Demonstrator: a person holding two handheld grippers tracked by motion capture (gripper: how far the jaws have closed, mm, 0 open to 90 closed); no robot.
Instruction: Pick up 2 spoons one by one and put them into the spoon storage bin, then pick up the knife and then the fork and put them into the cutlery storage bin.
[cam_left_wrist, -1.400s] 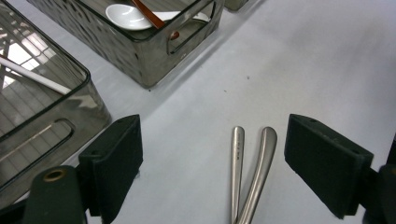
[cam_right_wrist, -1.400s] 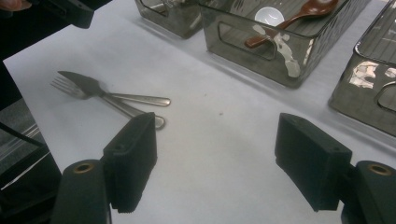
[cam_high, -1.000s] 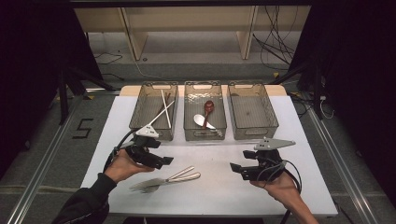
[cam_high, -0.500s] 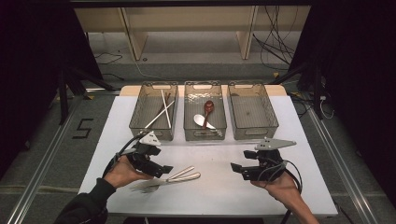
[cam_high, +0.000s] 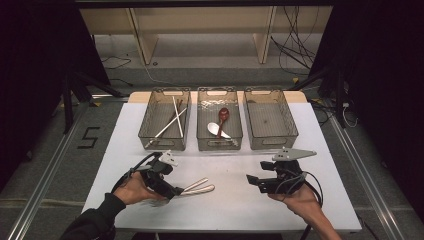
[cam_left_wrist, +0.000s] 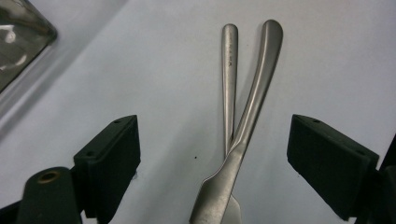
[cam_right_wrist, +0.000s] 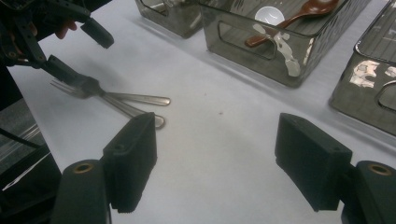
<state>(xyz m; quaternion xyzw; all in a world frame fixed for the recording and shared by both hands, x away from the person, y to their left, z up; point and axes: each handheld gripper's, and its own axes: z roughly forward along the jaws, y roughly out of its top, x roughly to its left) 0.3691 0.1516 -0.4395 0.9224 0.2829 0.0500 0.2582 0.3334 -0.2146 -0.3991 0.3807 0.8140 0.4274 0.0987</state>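
Left gripper (cam_high: 172, 191) low over the white table (cam_high: 240, 210), close to its front edge and left of centre, gripped by the left hand (cam_high: 132, 187). Jaws spread wide, clasping nothing. Between them in the left gripper view (cam_left_wrist: 212, 154), two steel utensils (cam_left_wrist: 243, 116) flat on the table, handles crossed in a narrow V, one lying over the other, ends pointing away from the camera. Neither jaw visibly touching a handle there. From the right gripper view, left gripper (cam_right_wrist: 77, 51) tilted down over the utensils' heads, fork tines (cam_right_wrist: 63, 86) poking out past its lower jaw; contact between that jaw and the fork impossible to judge. Kind of the second utensil not clear. In the high view, utensils (cam_high: 197, 187) just right of the left gripper, handles aimed toward the table's middle.

Right gripper (cam_high: 252, 180) well apart on the right, held by the right hand (cam_high: 300, 202), jaws likewise wide open (cam_right_wrist: 215, 158) and empty, above bare table.

Along the far side, three clear bins in a row: left bin (cam_high: 142, 135) with chopsticks (cam_high: 172, 120), middle bin (cam_high: 220, 145) with a brown spoon (cam_high: 222, 117) and a white spoon (cam_high: 216, 130), right bin (cam_high: 270, 142) beside it.
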